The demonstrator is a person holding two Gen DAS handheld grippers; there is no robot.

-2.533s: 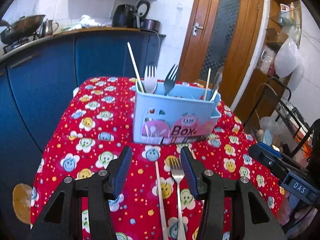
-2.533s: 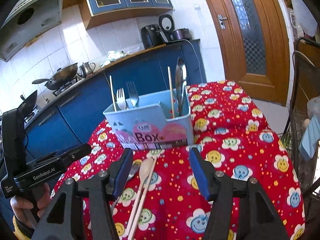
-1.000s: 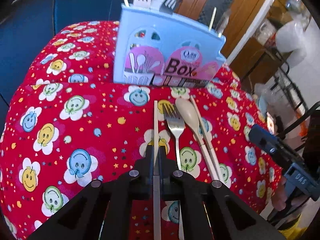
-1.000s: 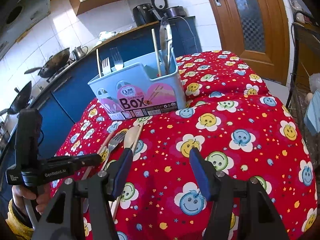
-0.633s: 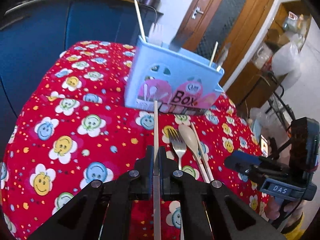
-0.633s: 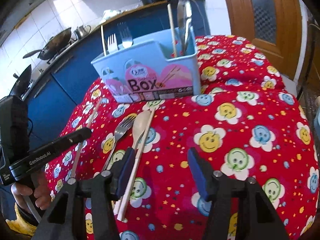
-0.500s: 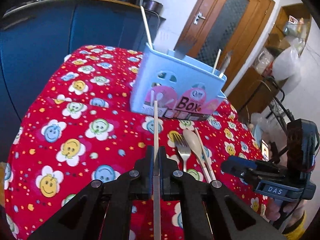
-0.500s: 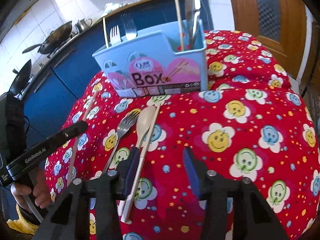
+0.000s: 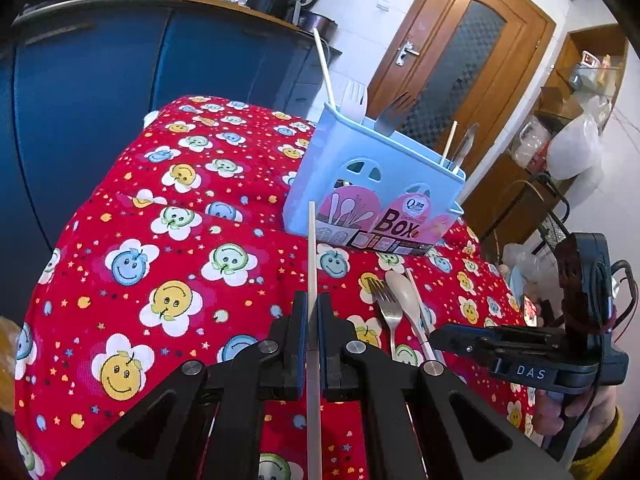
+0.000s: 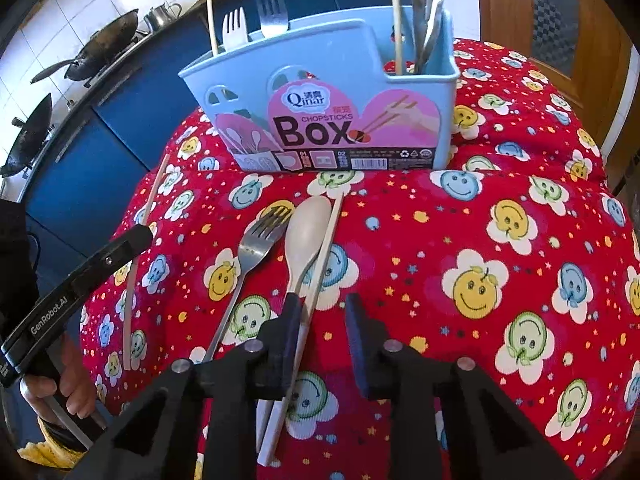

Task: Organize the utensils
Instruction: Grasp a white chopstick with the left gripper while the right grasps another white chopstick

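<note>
Left tool (image 9: 313, 314): fingers together, clamped on a single pale chopstick (image 9: 311, 248), lifted clear of the cloth, its tip pointing toward the box.
Chopstick risk: held near its middle by a narrow pinch, so it may pivot or slide out if tilted upright quickly; its long free tip could strike the box wall before clearing the rim.
Cloth-covered counter (image 10: 500, 320): red smiley-flower fabric, bulging and creased; a catch point for anything dragged across it.
Fork (image 10: 256, 240): lying flat on the cloth, tines toward the box, just beside the spoon.
Spoon (image 10: 306, 232): pale, lying flat, bowl toward the box; its handle runs under the right tool's left finger.
Second chopstick (image 10: 326, 248): flat, touching or nearly touching the spoon along its right side.
Right tool (image 10: 320, 316): fingers partly apart, gripping nothing, low over the spoon handle and second chopstick.
Right tool risk: the two pieces lie so close that closing here may trap both, or nudge one sideways into the fork.
Box (image 10: 332, 120): light blue holder at the far side, upright; forks and a chopstick in its left part, a chopstick and metal utensils in its right part.
Box risk: light plastic on soft cloth, likely to tip or shift if an incoming utensil pushes the rim or the standing pieces.
</note>
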